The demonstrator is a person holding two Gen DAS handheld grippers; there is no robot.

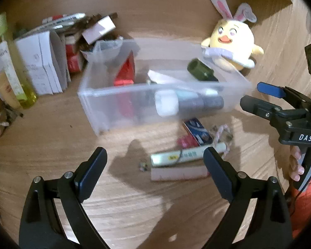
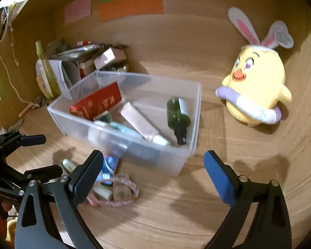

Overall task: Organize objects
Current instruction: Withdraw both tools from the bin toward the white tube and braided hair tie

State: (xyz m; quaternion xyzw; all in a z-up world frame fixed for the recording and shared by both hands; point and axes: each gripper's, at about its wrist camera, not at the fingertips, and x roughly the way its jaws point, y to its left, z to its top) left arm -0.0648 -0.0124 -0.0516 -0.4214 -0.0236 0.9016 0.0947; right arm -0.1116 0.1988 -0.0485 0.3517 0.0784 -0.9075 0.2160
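Observation:
A clear plastic bin [image 1: 97, 112] [image 2: 188, 153] sits on the wooden surface. It holds a red box [image 2: 97, 103], a dark green bottle [image 2: 179, 114], a pale tube [image 2: 141, 124] and other items. In front of it lie a blue packet [image 1: 198, 131] [image 2: 108, 169], a white tube [image 1: 172, 157], a pink flat box [image 1: 178, 174] and a pink braided cord [image 2: 122, 195]. My left gripper [image 1: 155, 170] is open above these loose items. My right gripper [image 2: 153, 176] is open and empty near the bin's front corner; it also shows in the left wrist view [image 1: 257, 97].
A yellow plush chick with bunny ears [image 1: 232, 43] [image 2: 255, 91] stands right of the bin. A pile of papers, boxes and pens [image 1: 58, 47] [image 2: 83, 60] and a yellow-green bottle [image 1: 16, 66] stand at the left. Coloured notes [image 2: 130, 6] hang on the back wall.

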